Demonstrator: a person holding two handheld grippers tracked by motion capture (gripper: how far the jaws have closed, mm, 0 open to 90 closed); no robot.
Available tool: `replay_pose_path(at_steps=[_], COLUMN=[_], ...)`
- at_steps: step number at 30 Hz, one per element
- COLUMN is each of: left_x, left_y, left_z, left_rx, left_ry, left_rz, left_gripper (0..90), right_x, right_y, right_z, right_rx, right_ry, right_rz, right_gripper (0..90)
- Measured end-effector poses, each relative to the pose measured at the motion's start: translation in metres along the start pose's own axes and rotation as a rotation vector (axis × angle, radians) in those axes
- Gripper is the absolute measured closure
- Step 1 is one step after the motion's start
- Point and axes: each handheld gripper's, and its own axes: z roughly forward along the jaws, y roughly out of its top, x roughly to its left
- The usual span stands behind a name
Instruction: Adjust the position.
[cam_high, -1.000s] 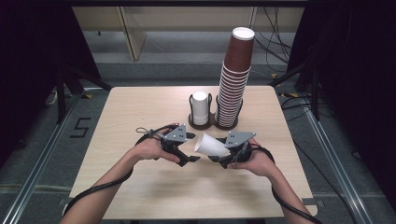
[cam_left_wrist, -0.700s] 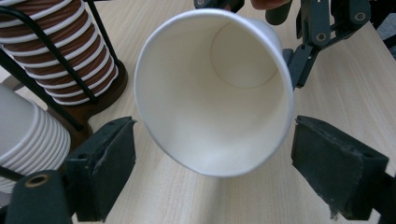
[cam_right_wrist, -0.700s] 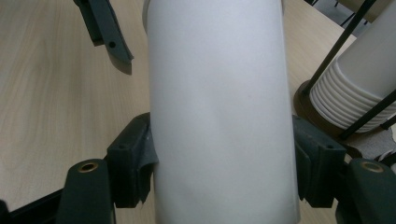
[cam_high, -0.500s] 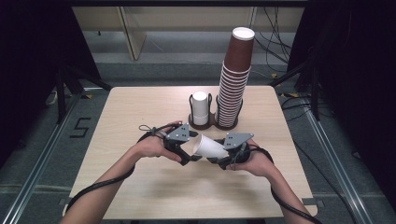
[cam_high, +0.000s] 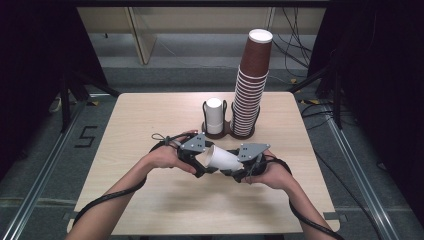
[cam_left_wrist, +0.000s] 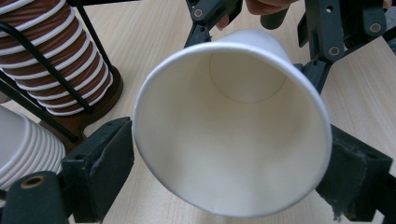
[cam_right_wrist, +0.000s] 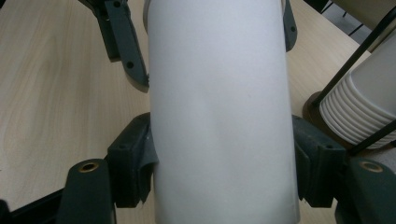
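A white paper cup lies on its side in the air between both grippers, just above the table's middle. My right gripper is shut on the cup's narrow lower body; in the right gripper view its pads press both sides of the cup. My left gripper faces the cup's mouth. In the left gripper view the cup shows its empty white inside, and the two pads rest against the rim on either side.
A tall stack of brown cups and a short stack of white cups stand in a black wire holder at the table's back middle. The wooden table has dark floor all around its edges.
The left gripper has edged slightly right, closer around the cup's mouth. The right gripper and the cup have stayed in place.
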Motion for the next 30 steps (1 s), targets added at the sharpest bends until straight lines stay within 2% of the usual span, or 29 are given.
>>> replay_pose_path(at_steps=[3,5,6,10,13,15,16,17,18,23,25,30], left_x=[-0.0001,-0.0007,-0.0007,-0.0016,-0.0016,-0.0021,-0.0016,-0.0018,-0.0015,-0.0027,-0.003,-0.004], left_y=[0.0009,0.0011,0.0015,0.0021,0.0023,0.0025,0.0027,0.0028,0.003,0.0037,0.0043,0.0066], left_z=[-0.0002,0.0001,-0.0004,-0.0008,-0.0015,-0.0024,-0.0031,-0.0035,-0.0041,-0.0055,-0.0063,-0.0079], left_rx=[0.002,-0.004,0.0,-0.005,-0.004,-0.011,-0.005,-0.004,0.0,0.0,0.005,0.008], left_ry=[-0.002,-0.007,-0.014,-0.02,-0.024,-0.027,-0.029,-0.031,-0.03,-0.038,-0.038,-0.037], left_rz=[0.009,0.01,0.014,0.027,0.027,0.029,0.039,0.041,0.05,0.053,0.058,0.08], left_gripper=[13.3,14.4,14.8,17.8,18.8,19.2,19.6,19.8,20.0,21.2,21.6,23.2], right_x=[0.0006,0.0016,0.0,0.0018,0.0003,0.0013,0.0003,0.0025,0.0013,0.0021,0.0009,0.0008], right_y=[0.0004,0.0005,0.0007,0.0003,0.0007,0.0007,0.0008,0.0006,0.0008,0.001,0.0014,0.0016], right_z=[0.0008,0.0009,0.0018,0.0025,0.003,0.0026,0.003,0.0026,0.0031,0.0036,0.0044,0.0052], right_rx=[-0.002,0.007,-0.002,0.008,0.005,0.01,0.009,0.017,0.013,0.025,0.024,0.027], right_ry=[0.007,0.017,0.012,0.019,0.023,0.025,0.025,0.027,0.029,0.038,0.035,0.04], right_rz=[-0.001,0.015,-0.016,0.0,-0.021,-0.003,-0.025,0.002,-0.014,0.001,-0.024,-0.014], right_gripper=[33.1,33.1,33.1,33.1,33.1,33.1,33.1,33.1,33.1,33.1,33.0,33.0])
